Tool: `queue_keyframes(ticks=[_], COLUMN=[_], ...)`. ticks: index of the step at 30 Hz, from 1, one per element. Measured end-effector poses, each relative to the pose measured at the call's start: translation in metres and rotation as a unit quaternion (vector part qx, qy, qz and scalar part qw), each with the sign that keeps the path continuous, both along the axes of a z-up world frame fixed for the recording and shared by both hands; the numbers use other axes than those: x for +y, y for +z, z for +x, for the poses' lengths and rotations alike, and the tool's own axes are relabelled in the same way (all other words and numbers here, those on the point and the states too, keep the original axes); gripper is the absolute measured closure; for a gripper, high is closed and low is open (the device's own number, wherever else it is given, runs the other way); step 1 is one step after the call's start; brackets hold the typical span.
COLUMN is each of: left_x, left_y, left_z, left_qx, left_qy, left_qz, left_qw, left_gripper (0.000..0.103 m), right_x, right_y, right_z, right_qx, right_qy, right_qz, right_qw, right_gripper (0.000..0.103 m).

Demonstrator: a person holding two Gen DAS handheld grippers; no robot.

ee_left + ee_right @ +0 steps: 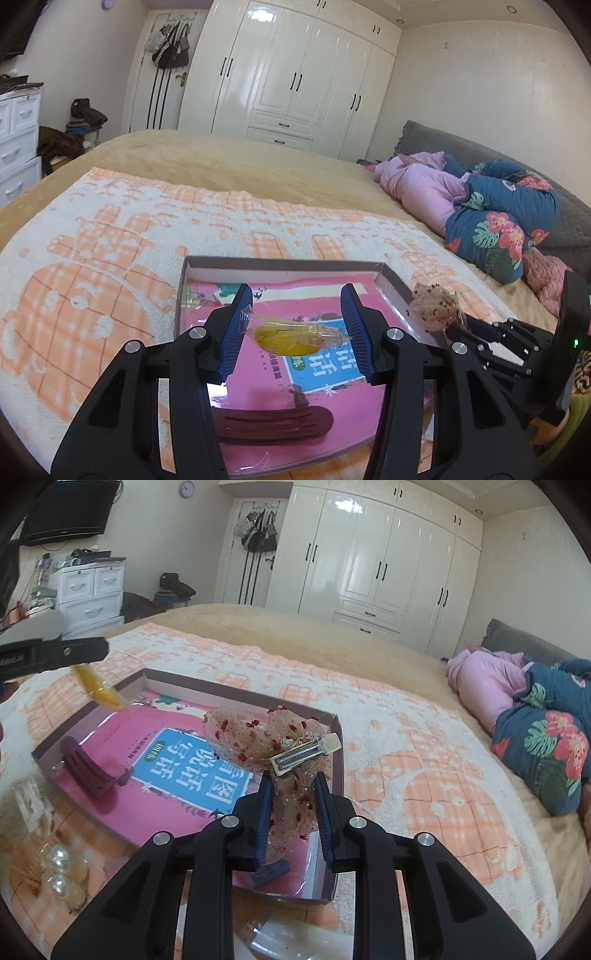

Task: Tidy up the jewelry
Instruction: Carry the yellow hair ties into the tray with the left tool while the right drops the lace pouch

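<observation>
My left gripper (297,299) is over a shallow cardboard box (391,284) lined with a pink book. A yellow piece in a clear wrapper (291,338) hangs between its jaws, touching the left finger (236,325); the jaws stand wide. My right gripper (293,781) is shut on a beige tulle bow hair clip with red dots (273,738), held over the box's (332,775) near right corner. That bow also shows in the left wrist view (434,306). A dark red hair claw (90,775) lies in the box, also seen from the left wrist (273,422).
The box sits on an orange-and-white towel (424,775) on a bed. Pearl pieces (61,871) and a white comb clip (31,805) lie left of the box. A blue clip (271,873) lies in the box. Folded quilts (535,731) lie to the right.
</observation>
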State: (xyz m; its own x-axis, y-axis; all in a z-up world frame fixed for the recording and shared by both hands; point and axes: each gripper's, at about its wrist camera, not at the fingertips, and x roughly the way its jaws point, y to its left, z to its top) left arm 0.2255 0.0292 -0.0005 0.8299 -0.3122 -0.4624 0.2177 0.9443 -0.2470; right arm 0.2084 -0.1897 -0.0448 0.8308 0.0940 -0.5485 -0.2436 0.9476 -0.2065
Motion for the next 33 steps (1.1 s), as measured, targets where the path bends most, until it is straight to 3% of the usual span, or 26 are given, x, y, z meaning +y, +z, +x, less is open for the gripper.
queue_keyframes(ticks=[11, 23, 28, 33], left_x=[0.006, 0.012, 0.012, 0.013], left_y=[-0.019, -0.034, -0.037, -0.041], left_z=[0.009, 0.010, 0.008, 0.008], left_qx=[0.038, 0.071, 0.077, 0.083], left_qy=[-0.003, -0.005, -0.006, -0.004], left_qz=[-0.010, -0.015, -0.011, -0.009], left_qw=[0.9992, 0.9973, 0.9970, 0.9965], left_gripper=[0.062, 0.062, 0.062, 0.062], right_x=[-0.008, -0.001, -0.003, -0.005], right_y=[-0.018, -0.027, -0.028, -0.025], right_z=[0.037, 0.049, 0.046, 0.037], right_qx=[0.058, 0.080, 0.080, 0.074], right_qy=[-0.030, -0.033, -0.032, -0.031], right_qz=[0.018, 0.011, 0.015, 0.023], right_qw=[0.998, 0.996, 0.996, 0.997], right_gripper=[0.081, 0.074, 0.068, 0.053])
